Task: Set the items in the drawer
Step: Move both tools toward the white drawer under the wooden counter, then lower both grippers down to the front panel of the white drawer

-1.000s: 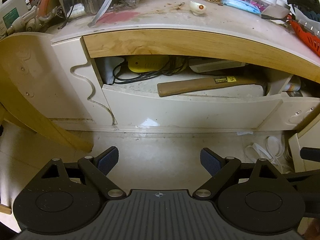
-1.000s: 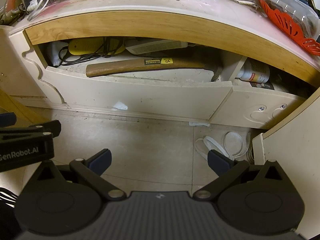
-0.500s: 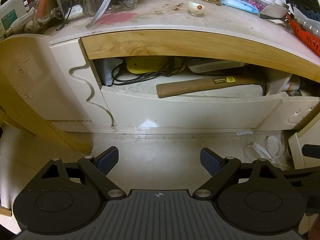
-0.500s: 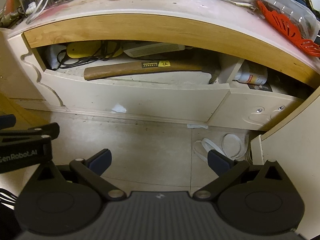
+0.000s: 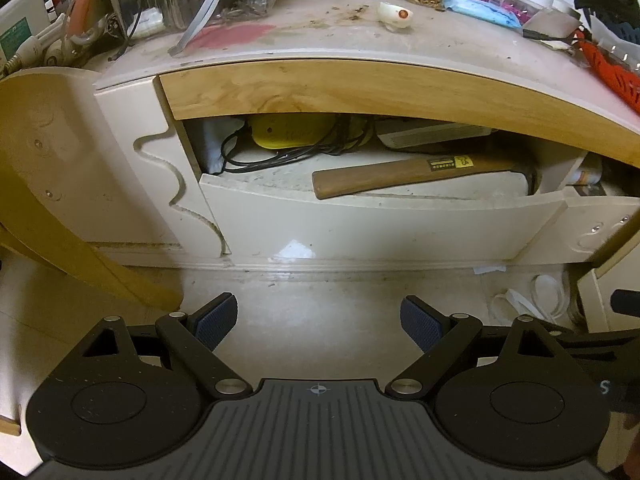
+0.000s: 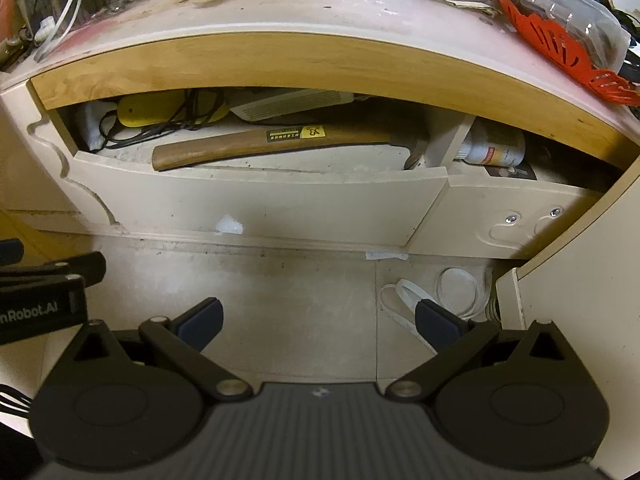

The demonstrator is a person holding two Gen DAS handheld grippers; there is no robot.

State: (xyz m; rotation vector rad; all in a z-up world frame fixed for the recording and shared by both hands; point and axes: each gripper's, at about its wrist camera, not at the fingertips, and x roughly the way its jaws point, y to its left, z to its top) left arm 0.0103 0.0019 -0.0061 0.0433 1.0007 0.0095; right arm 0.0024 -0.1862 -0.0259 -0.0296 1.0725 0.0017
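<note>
Below, a wooden-handled hammer lies in the open cream drawer. Likely head-heavy and rigid; best gripped mid-handle. Left gripper and right gripper both gape wide, empty.

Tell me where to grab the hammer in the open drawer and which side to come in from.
Grip the hammer by its wooden handle near the bare left end, coming from above and in front over the drawer front. The handle lies flat and exposed there; its head is tucked in the shadowed right corner under the countertop, probably hard to reach.
</note>
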